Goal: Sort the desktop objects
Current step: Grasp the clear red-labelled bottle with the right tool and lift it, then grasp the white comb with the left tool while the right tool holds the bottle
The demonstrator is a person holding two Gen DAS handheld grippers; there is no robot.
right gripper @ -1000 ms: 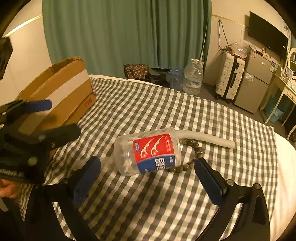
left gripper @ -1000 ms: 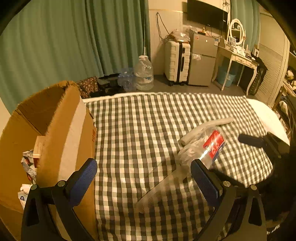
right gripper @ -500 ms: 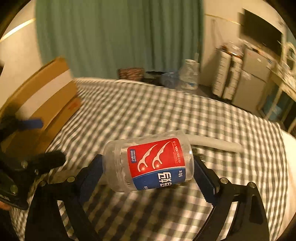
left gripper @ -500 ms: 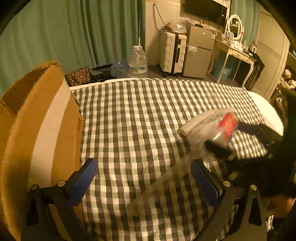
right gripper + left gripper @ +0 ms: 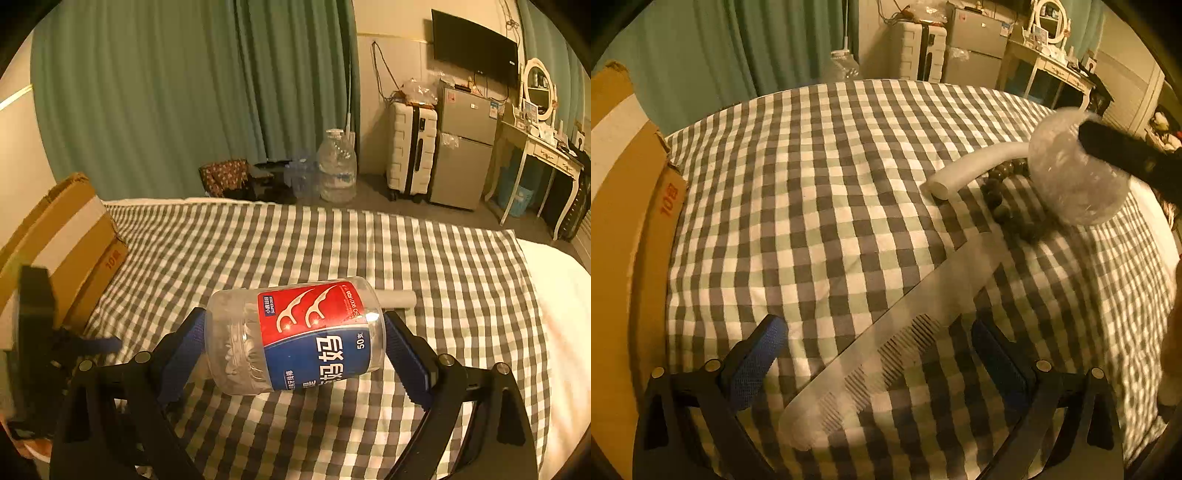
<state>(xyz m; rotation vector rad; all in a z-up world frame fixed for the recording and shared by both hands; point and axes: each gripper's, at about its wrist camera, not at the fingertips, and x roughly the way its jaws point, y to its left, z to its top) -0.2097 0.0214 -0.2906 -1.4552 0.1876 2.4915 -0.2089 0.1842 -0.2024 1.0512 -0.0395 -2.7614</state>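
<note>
Low in the middle of the right wrist view, the right gripper [image 5: 293,354] pinches the floss pick jar [image 5: 295,336] in its jaws, up off the checked bed [image 5: 424,258]. A second ago the jar lay on the bed. Next, I think, it goes to the cardboard box [image 5: 62,236] at left. The left gripper [image 5: 877,354] is spread wide over the clear comb [image 5: 886,350].

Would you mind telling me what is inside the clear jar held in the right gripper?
White floss picks show through the clear end of the jar, clamped in the right gripper. The red and blue label hides the rest of its contents.
</note>
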